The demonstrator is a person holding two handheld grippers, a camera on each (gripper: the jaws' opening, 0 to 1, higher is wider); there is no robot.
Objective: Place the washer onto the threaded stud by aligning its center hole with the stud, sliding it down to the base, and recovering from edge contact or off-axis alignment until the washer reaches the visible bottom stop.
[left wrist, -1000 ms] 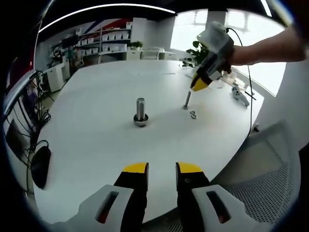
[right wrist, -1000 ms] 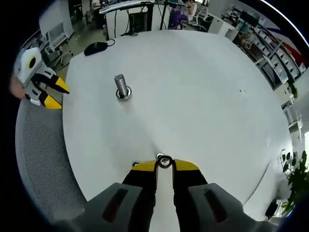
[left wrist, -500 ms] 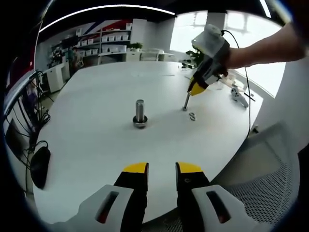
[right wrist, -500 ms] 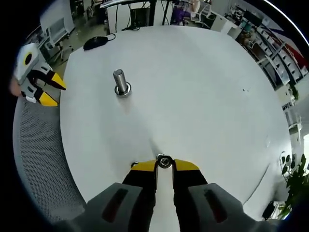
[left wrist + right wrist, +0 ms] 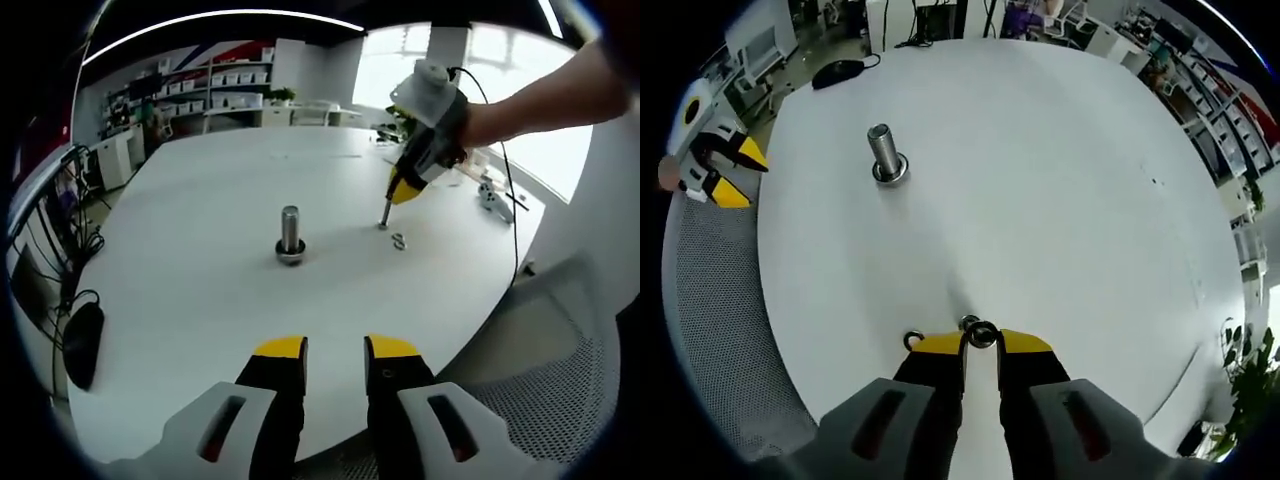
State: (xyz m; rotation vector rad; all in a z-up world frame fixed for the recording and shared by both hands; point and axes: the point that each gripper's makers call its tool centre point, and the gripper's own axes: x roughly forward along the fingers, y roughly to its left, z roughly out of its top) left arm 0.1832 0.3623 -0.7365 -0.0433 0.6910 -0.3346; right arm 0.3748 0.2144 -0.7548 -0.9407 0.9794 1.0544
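The round white table (image 5: 200,300) is viewed low from its near edge in the left gripper view and steeply from above, close in, in the right gripper view, the large upright bolt (image 5: 290,233) (image 5: 882,153) being shared.

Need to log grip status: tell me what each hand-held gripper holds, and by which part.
Right hand-held gripper: a small washer, pinched at its rim, above the thin stud. Left hand-held gripper: nothing, open.

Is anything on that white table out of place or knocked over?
Nothing knocked over. The large stud and the thin stud stand upright. One loose washer lies flat on the table beside the thin stud, not threaded on anything.
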